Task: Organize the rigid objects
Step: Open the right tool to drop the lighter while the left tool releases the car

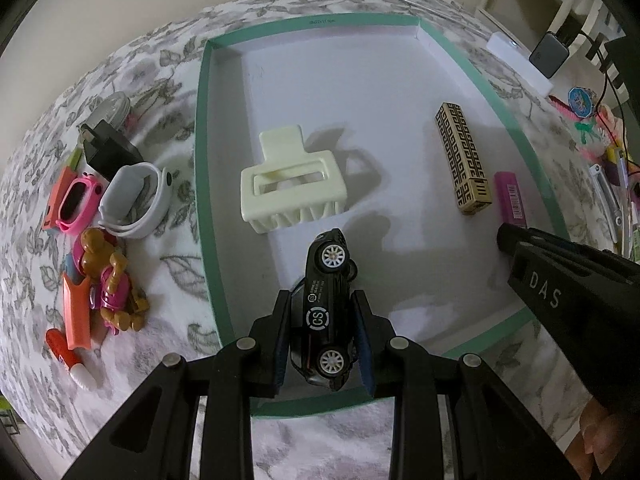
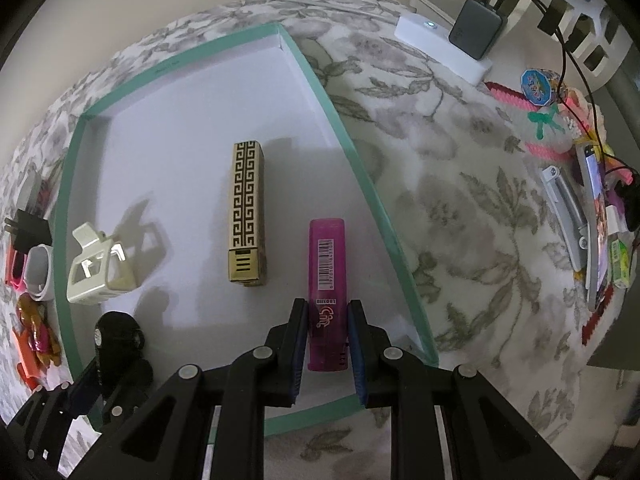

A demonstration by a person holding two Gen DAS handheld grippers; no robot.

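A shallow white box with a teal rim (image 1: 205,152) (image 2: 340,128) lies on a floral cloth. My left gripper (image 1: 322,300) is shut on a black toy car (image 1: 326,280), held on its side over the box's near part; the car also shows in the right wrist view (image 2: 116,336). My right gripper (image 2: 327,312) has its jaws around a pink tube (image 2: 326,272) that lies in the box by the right wall; they look closed on it. In the box lie a cream hair claw (image 1: 292,184) (image 2: 96,268) and a gold patterned case (image 1: 464,156) (image 2: 245,208).
Left of the box lie a white watch band (image 1: 136,196), a pink toy watch (image 1: 76,200), a black plug (image 1: 108,148), a doll figure (image 1: 108,280) and an orange piece (image 1: 76,312). Right of it lie a white charger block (image 2: 444,48), a silver clip (image 2: 564,216) and colourful trinkets (image 2: 540,84).
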